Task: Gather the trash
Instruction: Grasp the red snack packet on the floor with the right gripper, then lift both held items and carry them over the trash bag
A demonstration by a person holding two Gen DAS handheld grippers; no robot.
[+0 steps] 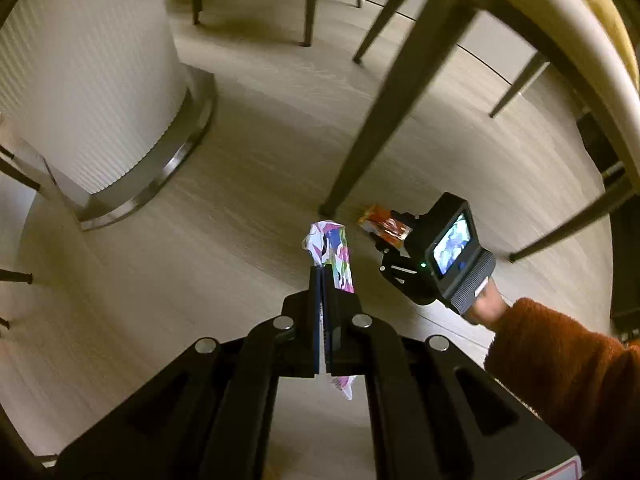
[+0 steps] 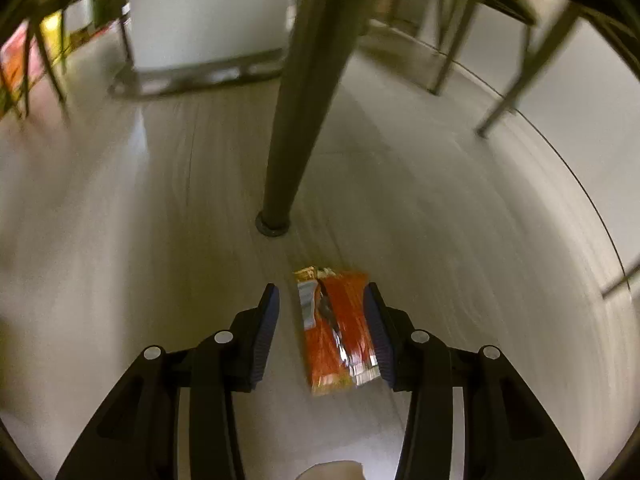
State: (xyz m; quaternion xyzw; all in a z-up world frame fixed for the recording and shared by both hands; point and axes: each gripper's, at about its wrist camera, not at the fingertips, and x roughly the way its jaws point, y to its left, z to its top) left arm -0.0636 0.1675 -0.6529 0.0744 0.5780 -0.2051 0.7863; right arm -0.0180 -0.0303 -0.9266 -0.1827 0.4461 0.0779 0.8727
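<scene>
My left gripper (image 1: 322, 270) is shut on a crumpled colourful wrapper (image 1: 334, 254), white with pink, purple and green print, held above the wooden floor. An orange and silver snack wrapper (image 2: 338, 328) lies flat on the floor; in the left wrist view it (image 1: 384, 225) shows just beyond the right gripper body (image 1: 436, 256). My right gripper (image 2: 322, 294) is open, low over the floor, its fingers on either side of the orange wrapper, the right pad (image 2: 376, 328) close against the wrapper's edge.
A dark chair leg (image 2: 298, 120) stands on the floor just beyond the orange wrapper. More chair legs (image 1: 310, 4) stand further back. A white ribbed pedestal with a metal base (image 1: 96, 92) is to the left. A chair seat rim (image 1: 560, 44) arches overhead.
</scene>
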